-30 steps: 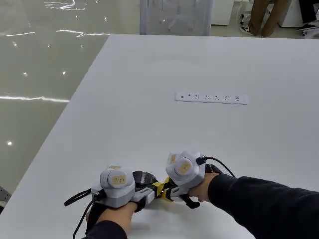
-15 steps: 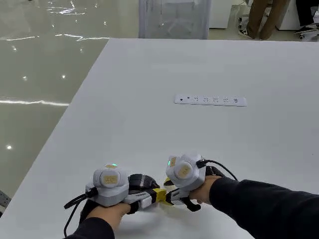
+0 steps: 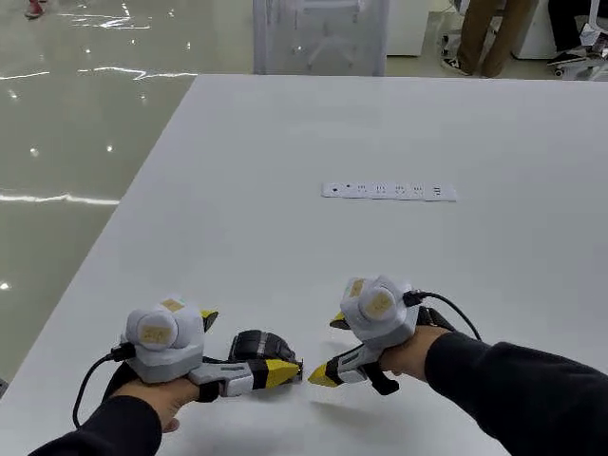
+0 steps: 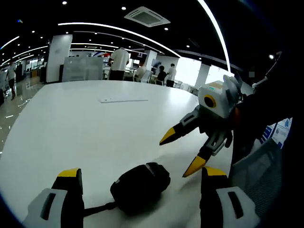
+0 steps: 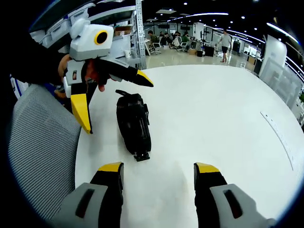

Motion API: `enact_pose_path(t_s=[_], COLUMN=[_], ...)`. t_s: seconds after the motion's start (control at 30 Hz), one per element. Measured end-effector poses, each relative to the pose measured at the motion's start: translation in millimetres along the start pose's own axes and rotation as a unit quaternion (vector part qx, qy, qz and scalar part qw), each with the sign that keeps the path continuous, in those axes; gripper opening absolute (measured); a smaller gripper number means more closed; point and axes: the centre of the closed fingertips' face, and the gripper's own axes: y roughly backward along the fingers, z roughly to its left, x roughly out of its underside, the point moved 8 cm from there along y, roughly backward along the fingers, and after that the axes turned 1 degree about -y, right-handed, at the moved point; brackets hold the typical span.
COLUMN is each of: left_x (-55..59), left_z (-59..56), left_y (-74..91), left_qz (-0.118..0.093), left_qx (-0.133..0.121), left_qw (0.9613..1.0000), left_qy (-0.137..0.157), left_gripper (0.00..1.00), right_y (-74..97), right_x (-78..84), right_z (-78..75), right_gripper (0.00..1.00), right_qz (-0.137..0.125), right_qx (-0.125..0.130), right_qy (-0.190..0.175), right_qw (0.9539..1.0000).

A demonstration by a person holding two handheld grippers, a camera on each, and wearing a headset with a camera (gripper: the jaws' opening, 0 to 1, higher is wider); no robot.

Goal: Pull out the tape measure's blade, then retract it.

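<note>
A black tape measure (image 3: 261, 344) lies on the white table (image 3: 313, 142) near its front edge, and I see no blade drawn out. My left gripper (image 3: 245, 344) points right with its jaws open on either side of the case, not touching it. In the left gripper view the tape measure (image 4: 141, 186) sits between the yellow tips of the left gripper (image 4: 141, 173). My right gripper (image 3: 330, 349) faces it from the right, open, a short way off. In the right gripper view the tape measure (image 5: 134, 124) lies ahead of the right gripper (image 5: 158, 167), with the left gripper (image 5: 116, 105) beyond it.
A white power strip (image 3: 389, 191) lies mid-table, far from the grippers. The table's left edge drops to a glossy floor (image 3: 66, 114). A mesh chair (image 3: 318, 33) stands at the far end, with people behind. Another mesh chair back (image 5: 42, 142) is beside me.
The two grippers were close together over the tape measure and have drawn apart, the left one to the left and the right one to the right. The tape measure now lies free on the table.
</note>
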Motion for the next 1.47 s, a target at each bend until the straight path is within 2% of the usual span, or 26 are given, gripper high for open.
enact_pose_path(t_s=[0.1, 0.2, 0.27, 0.33, 0.4, 0.5, 0.6, 0.87, 0.97, 1.03, 1.23, 1.3, 1.47], left_x=[-0.7, 1.0, 2.3, 0.7, 2.2, 5.4, 6.2, 8.5, 10.3, 10.9, 2.6, 2.9, 14.2], left_z=[-1.0, 3.8, 6.6, 8.9, 11.2, 12.8, 13.6, 24.5, 24.3, 25.4, 27.4, 27.7, 33.8], left_y=[6.0, 10.2, 13.6, 17.6, 20.6, 24.7, 29.3, 41.7, 45.6, 47.5, 59.2, 60.9, 66.5], left_qz=[-0.005, 0.0, 0.008, -0.003, 0.004, 0.021, 0.023, 0.013, 0.018, 0.022, -0.001, 0.001, 0.02], left_qx=[0.028, 0.024, 0.028, 0.026, 0.024, 0.018, 0.016, 0.015, 0.029, 0.026, 0.019, 0.019, 0.015], left_qw=[0.9985, 0.9992, 0.9989, 0.9994, 0.9996, 0.9995, 0.999, 0.999, 0.9983, 0.9977, 0.9979, 0.9975, 0.9957], left_qy=[0.046, 0.031, 0.037, 0.021, 0.012, -0.016, -0.035, -0.041, -0.048, -0.059, -0.062, -0.069, -0.089], left_gripper=[1.0, 1.0, 1.0, 1.0, 1.0, 1.0, 1.0, 1.0, 1.0, 1.0, 1.0, 1.0, 1.0], right_y=[15.1, 29.7, 41.1, 51.8, 62.5, 77.2, 89.1, 114.6, 125.1, 130.8, 151.4, 154.4, 163.8], right_x=[8.8, 20.4, 28.3, 35.6, 41.8, 48.3, 55.9, 76.3, 83.1, 86.1, 105.4, 114.3, 137.7], right_z=[-1.7, -4.0, -4.4, -5.1, -5.5, -4.0, -1.7, 3.5, 9.0, 11.5, 14.1, 13.8, 17.3], right_gripper=[0.59, 0.6, 0.61, 0.62, 0.63, 0.65, 0.67, 0.73, 0.76, 0.78, 0.82, 0.84, 0.91], right_qz=[-0.004, -0.01, -0.013, -0.018, -0.026, -0.038, -0.045, -0.058, -0.065, -0.069, -0.087, -0.088, -0.076], right_qx=[0.014, 0.028, 0.038, 0.048, 0.059, 0.073, 0.083, 0.107, 0.118, 0.124, 0.142, 0.146, 0.156], right_qy=[0.0, -0.006, -0.012, -0.019, -0.027, -0.037, -0.043, -0.06, -0.061, -0.06, -0.072, -0.075, -0.09], right_qw=[0.9999, 0.9995, 0.9991, 0.9985, 0.9975, 0.9959, 0.9947, 0.9907, 0.989, 0.9881, 0.9834, 0.9825, 0.9807])
